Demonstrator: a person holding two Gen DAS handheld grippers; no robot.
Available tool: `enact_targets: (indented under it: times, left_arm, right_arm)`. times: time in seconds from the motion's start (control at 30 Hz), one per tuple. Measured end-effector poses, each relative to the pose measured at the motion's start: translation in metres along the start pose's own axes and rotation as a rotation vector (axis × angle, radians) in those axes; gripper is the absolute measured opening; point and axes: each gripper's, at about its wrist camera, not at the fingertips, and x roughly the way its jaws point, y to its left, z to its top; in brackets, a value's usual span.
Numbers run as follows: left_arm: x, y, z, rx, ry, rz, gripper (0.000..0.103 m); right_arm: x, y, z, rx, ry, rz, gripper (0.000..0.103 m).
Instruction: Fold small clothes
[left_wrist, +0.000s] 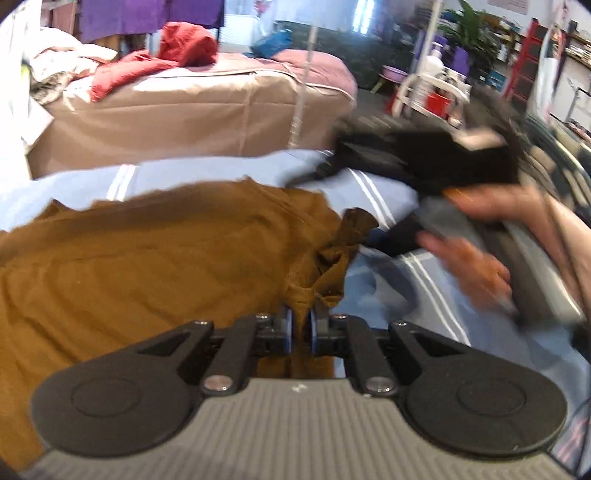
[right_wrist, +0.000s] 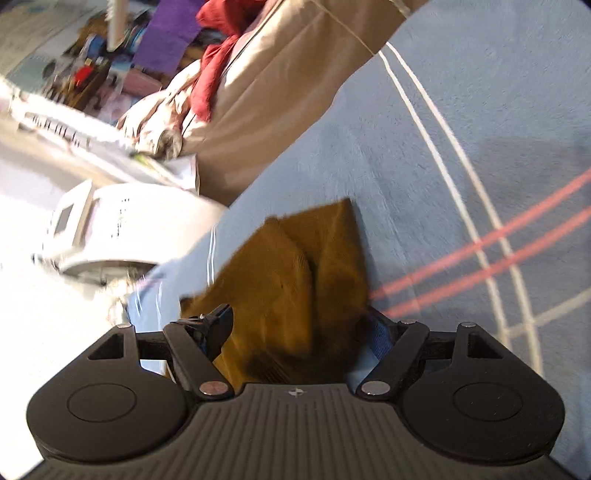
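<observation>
A brown garment (left_wrist: 140, 258) lies spread on a light blue sheet (left_wrist: 207, 173) with white stripes. The left gripper (left_wrist: 299, 325) is closed on a bunched edge of it — cloth pinched between the pads. The right gripper (right_wrist: 299, 325) stands wide, its jaws on either side of a folded brown corner (right_wrist: 295, 266) without pressing it. A hand (left_wrist: 469, 258) holds that tool — blurred.
</observation>
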Motion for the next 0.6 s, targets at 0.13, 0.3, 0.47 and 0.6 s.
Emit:
enact_targets:
  times: [0.13, 0.3, 0.47, 0.6]
  left_arm:
    - [0.005, -0.008, -0.009, -0.007, 0.01, -0.02, 0.009]
    - [0.013, -0.007, -0.012, -0.018, 0.024, -0.014, 0.009]
    - [0.02, 0.001, -0.014, -0.052, 0.039, -0.019, 0.009]
    - [0.012, 0.013, -0.018, -0.097, 0.011, -0.02, 0.009]
  right_arm:
    - [0.017, 0.005, 0.012, 0.011, 0.02, 0.008, 0.103]
    - [0.024, 0.007, 0.012, -0.074, 0.032, -0.114, 0.022]
    - [0.022, 0.01, 0.009, -0.113, 0.019, -0.157, 0.02]
    - [0.03, 0.037, 0.003, -0.229, -0.015, -0.237, 0.017]
